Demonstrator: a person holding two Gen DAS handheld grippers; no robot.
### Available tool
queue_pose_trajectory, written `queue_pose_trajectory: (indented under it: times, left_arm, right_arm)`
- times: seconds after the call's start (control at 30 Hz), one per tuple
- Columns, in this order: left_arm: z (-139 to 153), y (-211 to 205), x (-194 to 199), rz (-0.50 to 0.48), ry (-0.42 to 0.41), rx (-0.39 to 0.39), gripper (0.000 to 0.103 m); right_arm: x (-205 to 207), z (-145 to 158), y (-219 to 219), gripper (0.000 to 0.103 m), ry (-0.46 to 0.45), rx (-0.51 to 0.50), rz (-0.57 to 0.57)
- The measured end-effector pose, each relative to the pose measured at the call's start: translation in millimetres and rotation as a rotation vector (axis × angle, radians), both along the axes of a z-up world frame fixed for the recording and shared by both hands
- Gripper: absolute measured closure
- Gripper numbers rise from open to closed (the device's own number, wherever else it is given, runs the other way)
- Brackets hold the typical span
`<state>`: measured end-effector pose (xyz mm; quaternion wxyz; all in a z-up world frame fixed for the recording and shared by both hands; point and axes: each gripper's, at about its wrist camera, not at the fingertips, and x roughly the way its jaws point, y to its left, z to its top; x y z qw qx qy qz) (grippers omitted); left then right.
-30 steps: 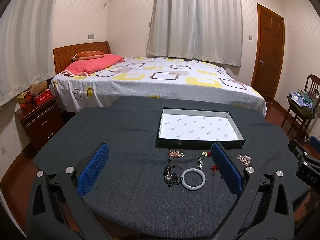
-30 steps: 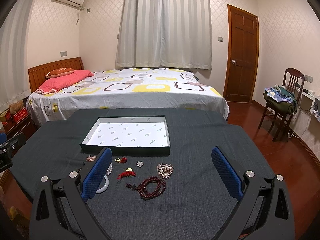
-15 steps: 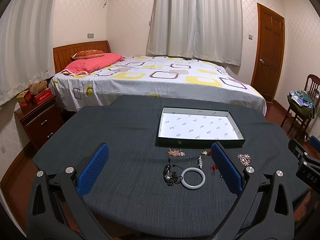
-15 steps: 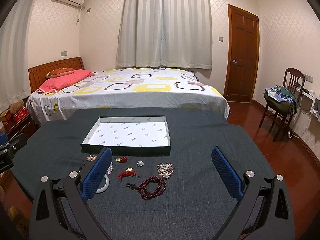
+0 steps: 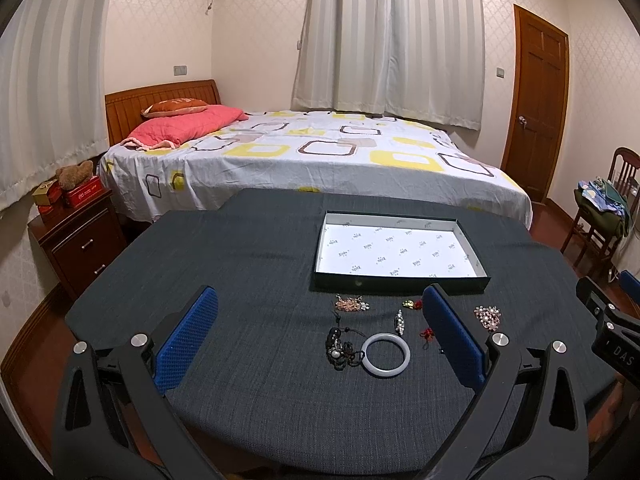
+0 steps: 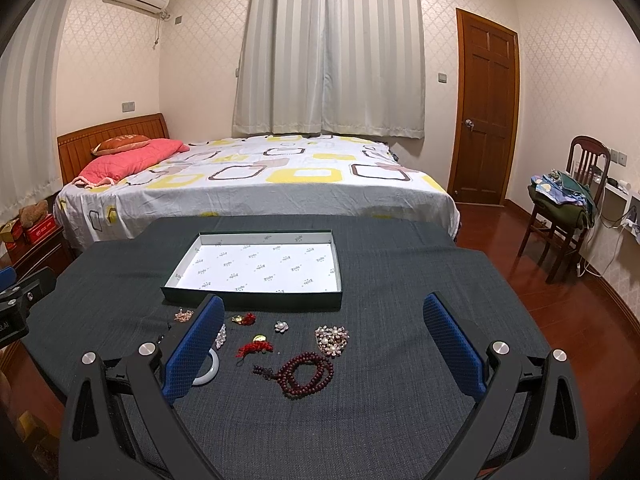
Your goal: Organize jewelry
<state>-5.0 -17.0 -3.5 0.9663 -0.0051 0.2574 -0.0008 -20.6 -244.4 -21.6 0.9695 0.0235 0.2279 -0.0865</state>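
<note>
An open dark box with a white printed lining (image 5: 400,278) (image 6: 256,300) sits on the dark tablecloth. Before it lie several jewelry pieces: a white bangle (image 5: 385,355) (image 6: 212,368), a black beaded bracelet (image 5: 340,348), a silver brooch (image 5: 399,322), a rose-gold piece (image 5: 351,304), red tassel charms (image 6: 256,347), a dark red bead string (image 6: 306,372), a pearl cluster brooch (image 6: 331,338) (image 5: 487,315) and a small flower brooch (image 6: 281,326). My left gripper (image 5: 320,336) and right gripper (image 6: 324,344) are both open and empty, held above the table's near edge.
A bed (image 5: 312,152) stands behind the table, a nightstand (image 5: 76,236) at the left, a chair with clothes (image 6: 564,204) and a door (image 6: 484,120) at the right. Part of the right gripper (image 5: 612,332) shows at the left wrist view's right edge.
</note>
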Motion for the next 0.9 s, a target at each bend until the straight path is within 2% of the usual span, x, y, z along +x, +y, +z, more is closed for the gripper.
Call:
queue_pose_trajectory:
  times: [0.37, 0.53, 0.67, 0.83, 0.9]
  left_arm:
    - [-1, 0, 0, 0.001, 0.004, 0.0, 0.003]
    - [-15, 2, 2, 0.009, 0.018, -0.002, 0.003]
    - [-31, 10, 16, 0.008, 0.06, -0.013, 0.003]
    - [-74, 15, 41, 0.005, 0.166, -0.022, 0.004]
    - [-91, 16, 53, -0.001, 0.206, -0.03, 0.007]
  right_arm:
    - [1, -2, 2, 0.006, 0.002, 0.0, 0.004]
    - [4, -9, 2, 0.006, 0.011, 0.005, 0.009]
    - [14, -29, -1, 0.006, 0.036, 0.014, 0.02]
    - [34, -69, -9, 0.006, 0.099, 0.049, 0.044]
    - [41, -84, -12, 0.006, 0.125, 0.065, 0.041]
